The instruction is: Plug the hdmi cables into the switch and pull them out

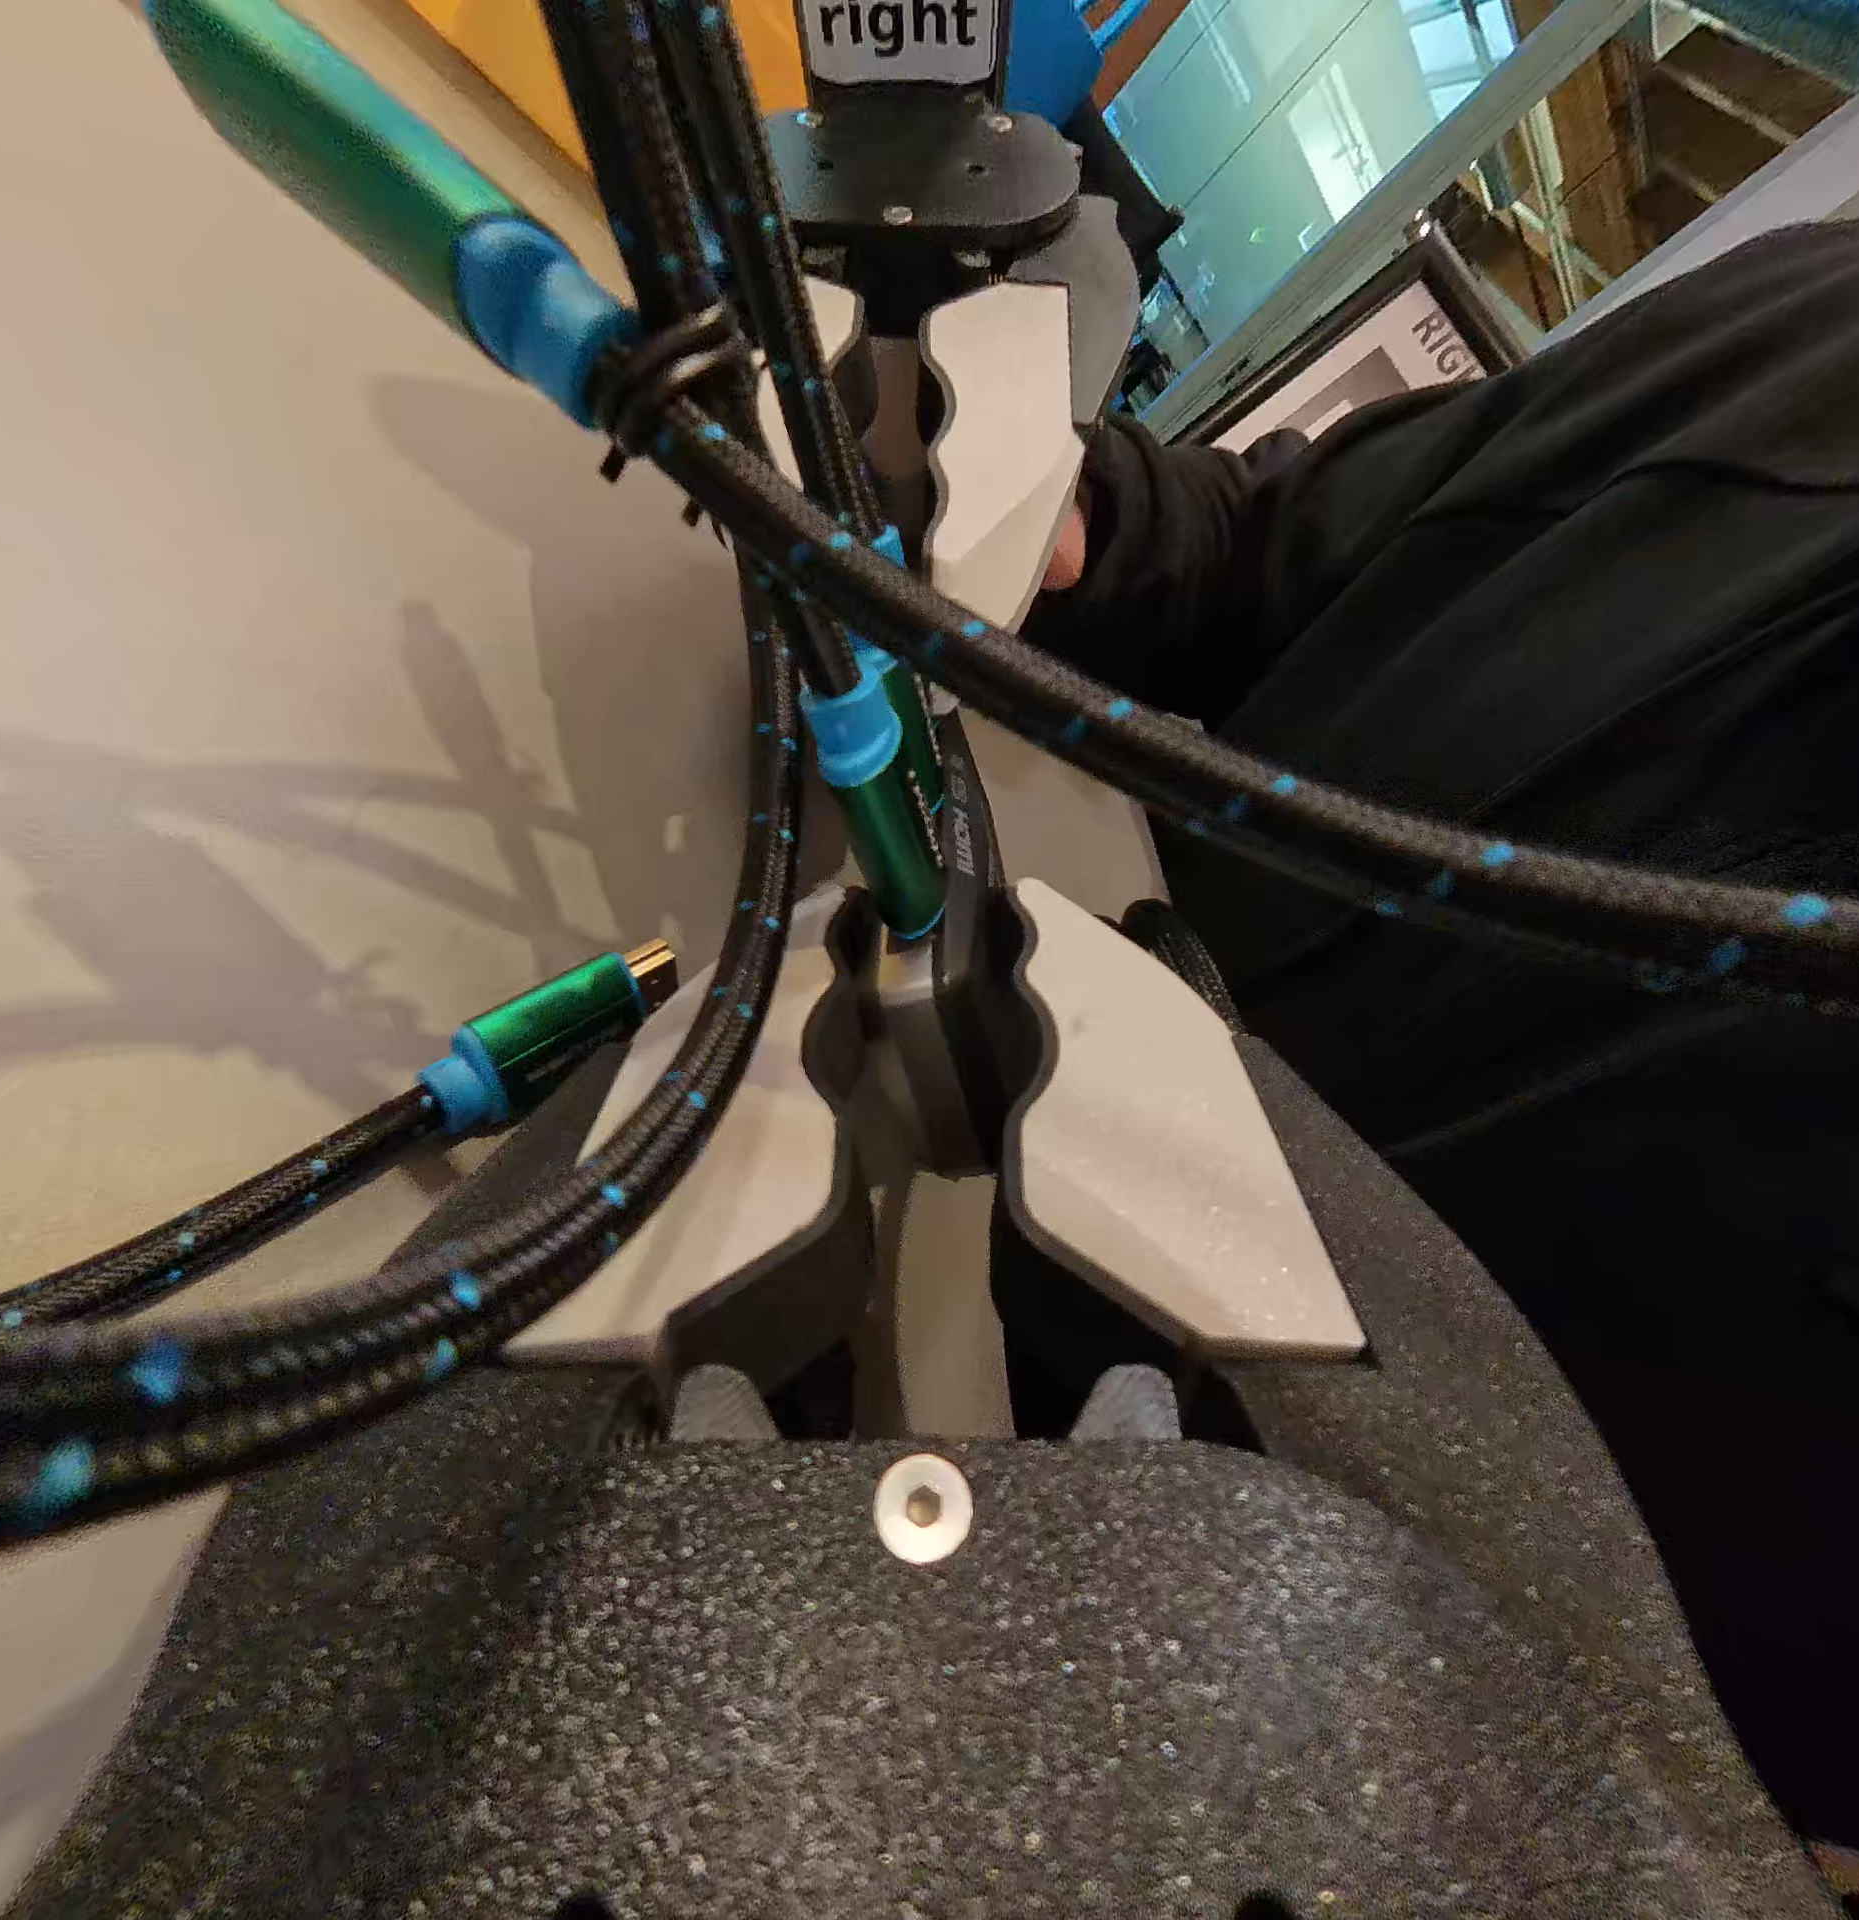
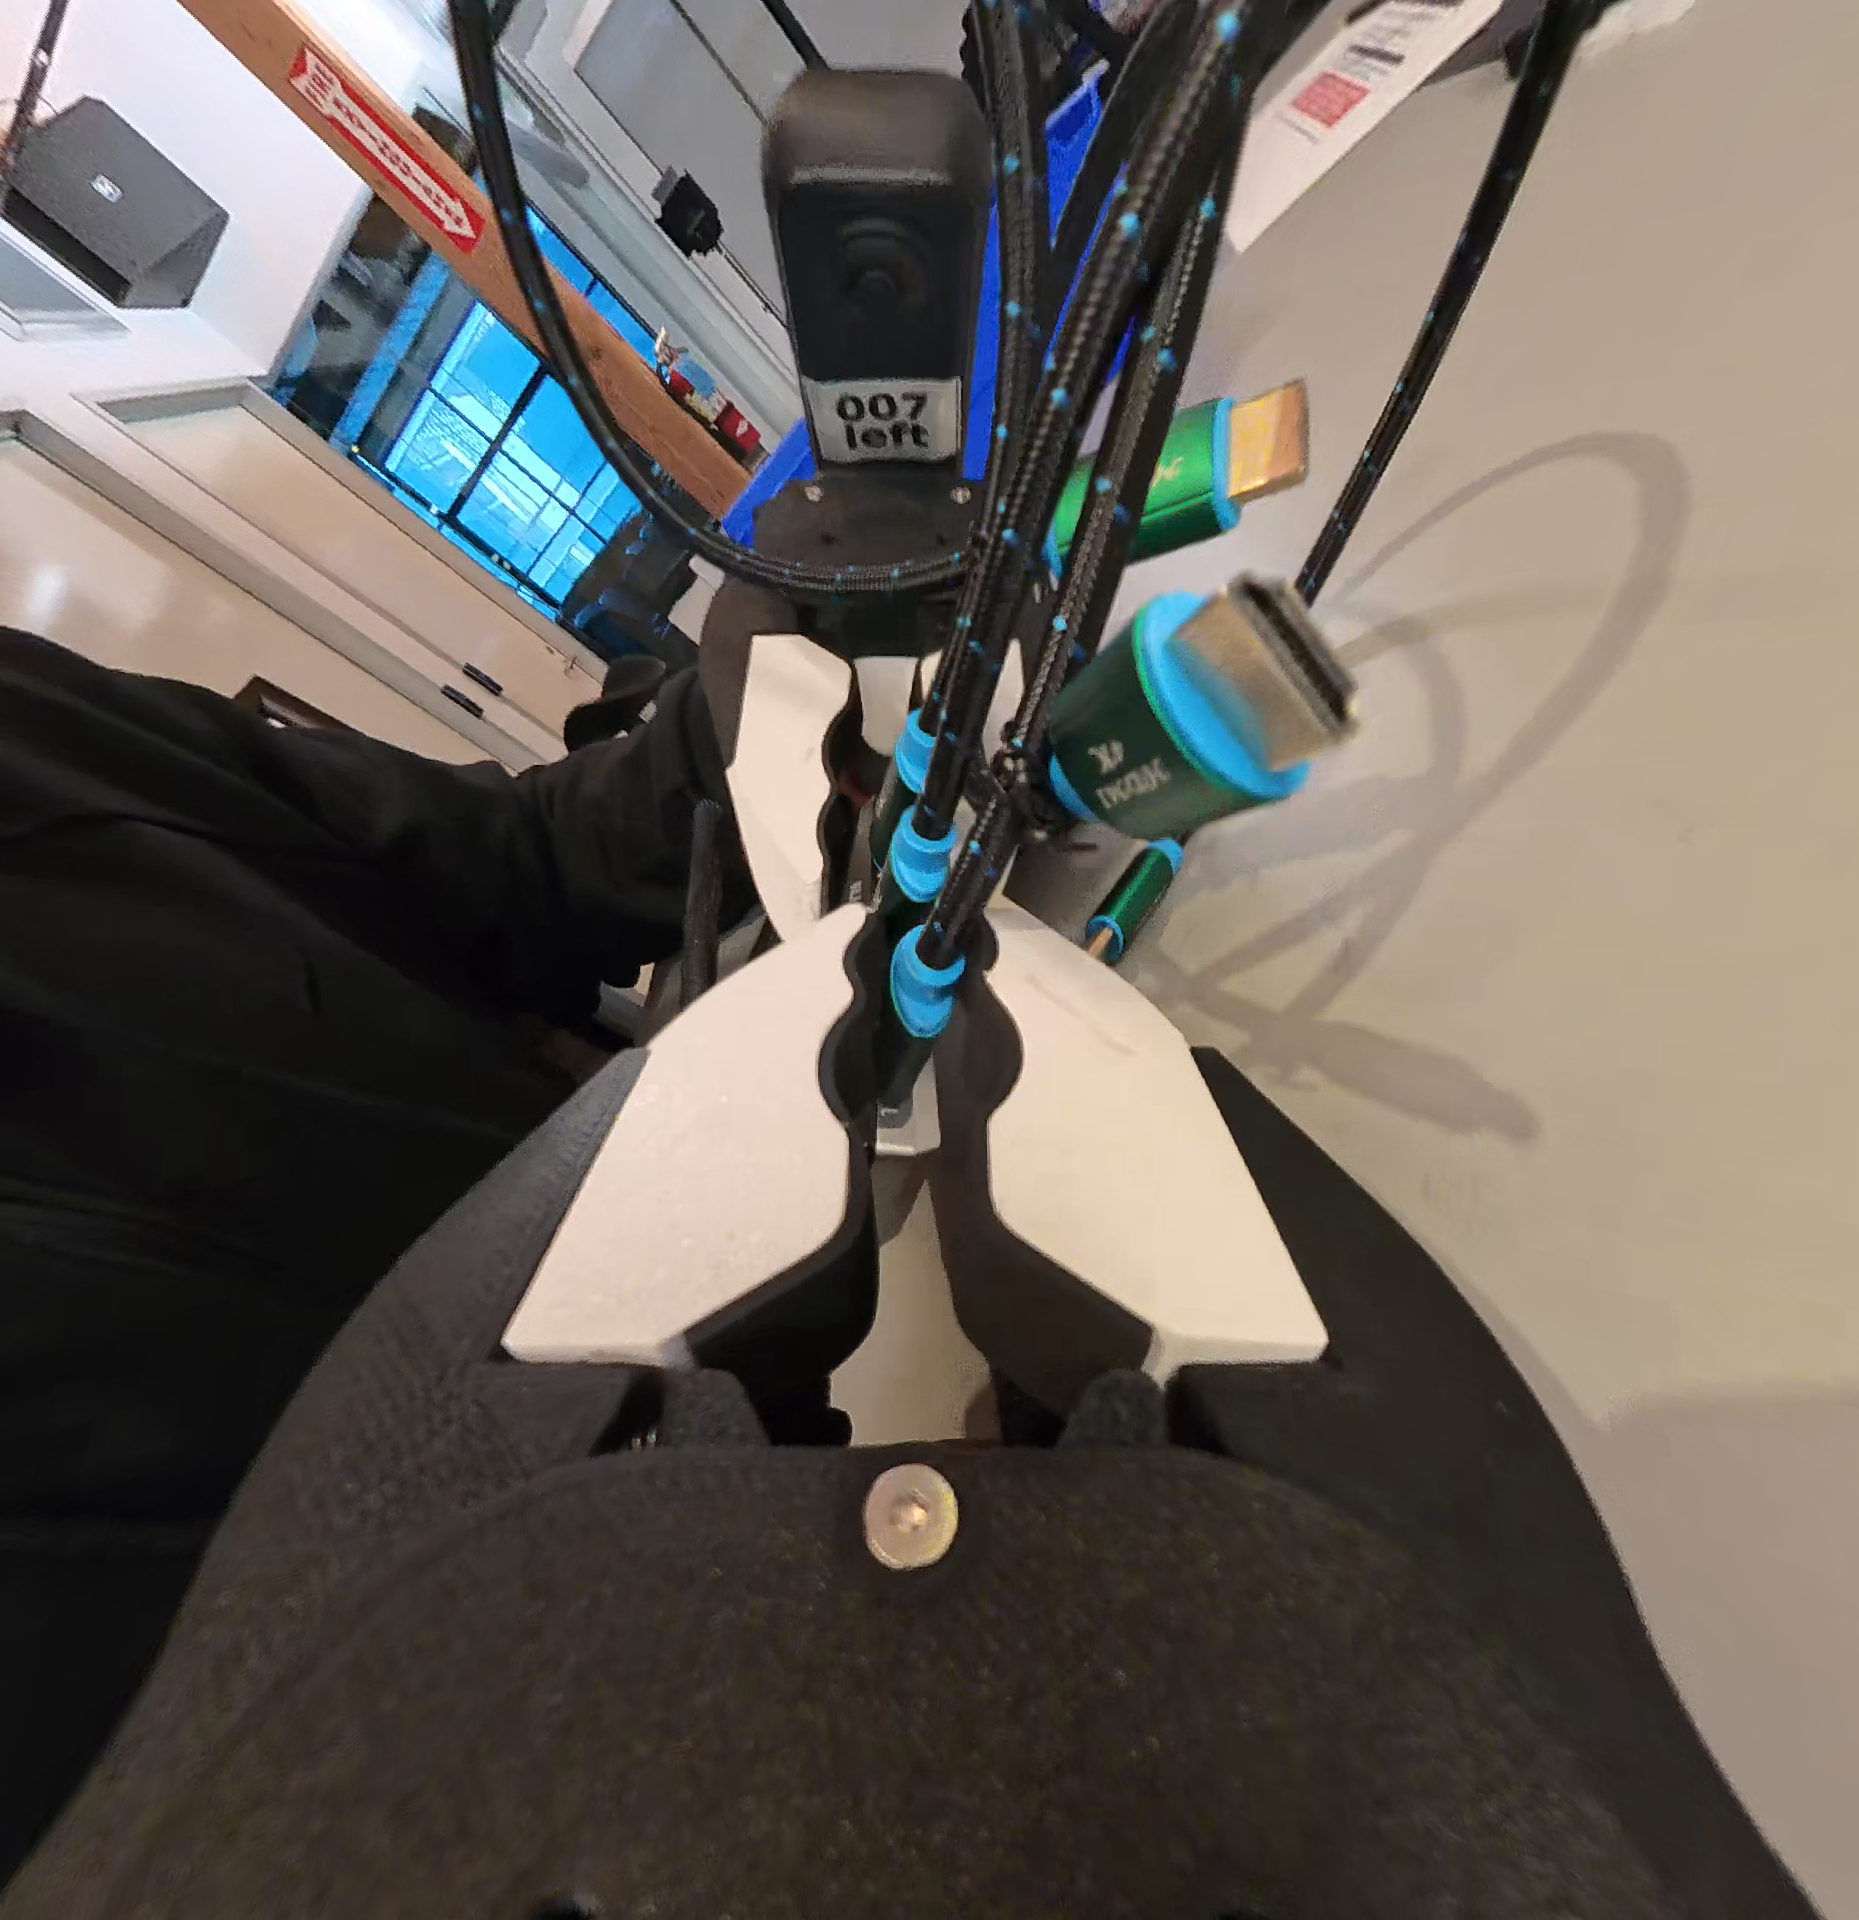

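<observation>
My left gripper (image 1: 930, 925) is shut on the thin black switch (image 1: 951, 1049), seen edge-on and held above the beige table. A green HDMI plug (image 1: 889, 821) with a blue collar sits in the switch's port. My right gripper (image 2: 920, 935) faces the left one tip to tip and is shut on a green plug (image 2: 920, 997) at the switch's grey edge (image 2: 904, 1132). Two more blue-collared plugs (image 2: 920, 857) line up behind it. The right gripper (image 1: 894, 499) shows in the left wrist view, and the left gripper (image 2: 847, 831) in the right wrist view.
Braided black-and-blue cables (image 1: 1216, 769) loop across both grippers. Loose green plugs hang or lie nearby: one near the table (image 1: 561, 1013), one at the upper left (image 1: 322, 156), two at the right (image 2: 1195, 717) (image 2: 1216, 468). A person's black sleeve (image 2: 281, 883) is close. The beige table (image 1: 281, 623) lies behind. Left and right tips are no more than a few centimetres apart.
</observation>
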Motion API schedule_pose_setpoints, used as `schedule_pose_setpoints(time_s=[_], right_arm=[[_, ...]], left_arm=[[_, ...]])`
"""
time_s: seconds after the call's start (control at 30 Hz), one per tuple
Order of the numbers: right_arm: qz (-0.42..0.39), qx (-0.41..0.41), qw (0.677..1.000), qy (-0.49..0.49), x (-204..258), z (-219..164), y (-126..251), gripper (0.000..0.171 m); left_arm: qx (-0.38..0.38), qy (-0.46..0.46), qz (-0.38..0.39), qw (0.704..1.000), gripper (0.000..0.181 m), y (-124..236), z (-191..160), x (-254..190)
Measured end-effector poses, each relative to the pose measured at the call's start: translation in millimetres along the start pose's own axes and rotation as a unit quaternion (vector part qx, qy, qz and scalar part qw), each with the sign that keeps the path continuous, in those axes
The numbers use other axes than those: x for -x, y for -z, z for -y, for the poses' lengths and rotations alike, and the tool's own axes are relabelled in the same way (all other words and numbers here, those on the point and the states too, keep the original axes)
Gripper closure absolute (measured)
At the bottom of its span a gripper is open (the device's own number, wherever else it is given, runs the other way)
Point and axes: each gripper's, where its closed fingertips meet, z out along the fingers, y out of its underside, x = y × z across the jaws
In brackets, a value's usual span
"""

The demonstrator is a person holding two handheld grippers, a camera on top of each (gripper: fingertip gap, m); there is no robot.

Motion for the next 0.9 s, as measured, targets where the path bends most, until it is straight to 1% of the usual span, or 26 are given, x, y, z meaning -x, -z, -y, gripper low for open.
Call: schedule_pose_setpoints(time_s=[0.17, 0.3, 0.4, 0.47, 0.5, 0.6, 0.77, 0.9], right_arm=[[-0.003, -0.024, 1.000, 0.008, 1, 6, 2, 0.160], [-0.008, -0.021, 1.000, 0.021, 2, 5, 1, 0.159], [0.038, 0.060, 0.997, 0.030, 12, -16, 4, 0.159], [0.046, 0.100, 0.993, 0.039, 15, -29, 7, 0.159], [0.040, 0.098, 0.994, 0.039, 14, -29, 7, 0.159], [0.014, 0.053, 0.998, 0.027, 6, -16, 6, 0.159], [0.000, -0.005, 1.000, 0.015, 6, -2, 4, 0.160], [-0.001, -0.019, 1.000, 0.019, 7, 1, 4, 0.160]], left_arm=[[-0.006, 0.004, -0.005, 1.000, 0.159, -2, 2, -2], [0.000, 0.005, -0.007, 1.000, 0.159, -3, 0, -2], [0.037, -0.010, -0.020, 0.999, 0.157, -12, -12, -10], [0.061, -0.016, -0.025, 0.998, 0.157, -18, -19, -14], [0.062, -0.015, -0.024, 0.998, 0.157, -18, -19, -14], [0.041, 0.000, -0.012, 0.999, 0.157, -16, -13, -8], [0.024, 0.004, -0.013, 1.000, 0.157, -13, -8, -7], [0.022, 0.004, -0.019, 1.000, 0.157, -13, -7, -8]])
